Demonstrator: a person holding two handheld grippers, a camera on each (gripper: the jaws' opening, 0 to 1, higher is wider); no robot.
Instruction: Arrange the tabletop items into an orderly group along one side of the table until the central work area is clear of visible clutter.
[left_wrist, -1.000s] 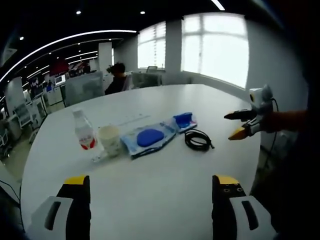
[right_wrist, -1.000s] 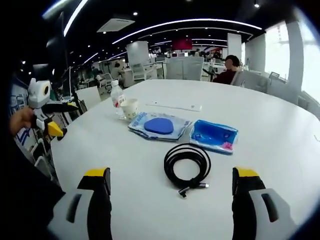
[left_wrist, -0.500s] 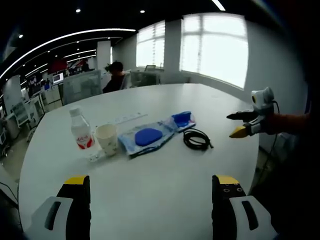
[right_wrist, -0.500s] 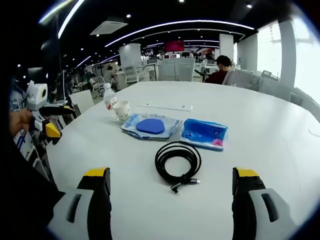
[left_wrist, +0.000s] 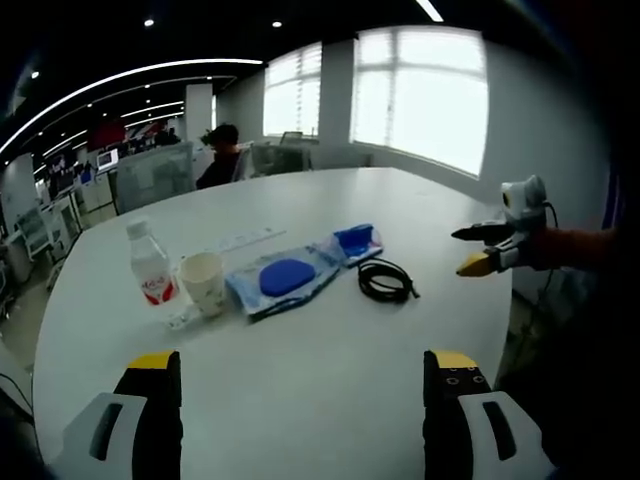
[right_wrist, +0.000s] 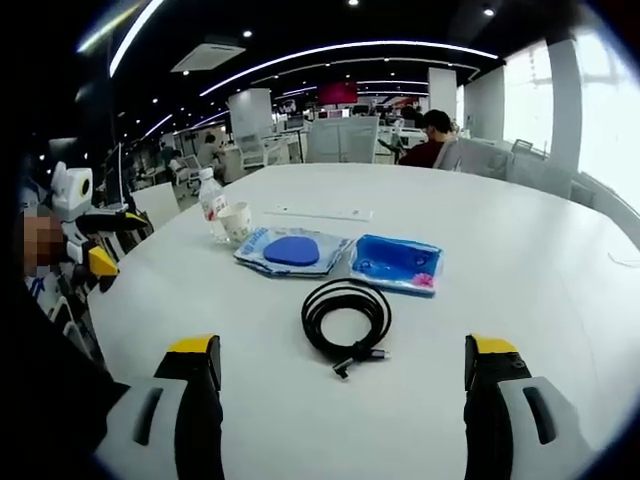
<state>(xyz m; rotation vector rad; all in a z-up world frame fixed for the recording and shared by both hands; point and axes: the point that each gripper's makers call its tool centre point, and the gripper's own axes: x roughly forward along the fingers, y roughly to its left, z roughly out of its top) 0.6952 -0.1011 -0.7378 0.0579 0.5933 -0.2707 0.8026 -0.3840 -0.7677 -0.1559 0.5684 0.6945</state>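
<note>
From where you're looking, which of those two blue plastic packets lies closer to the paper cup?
The larger packet holding a dark blue oval; it lies beside the cup. The smaller bright blue packet lies farther along.

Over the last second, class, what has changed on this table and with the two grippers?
Only the cameras drifted. The black cable, both blue packets, the cup and the bottle lie unmoved. The left gripper and right gripper stay open, holding nothing.
</note>
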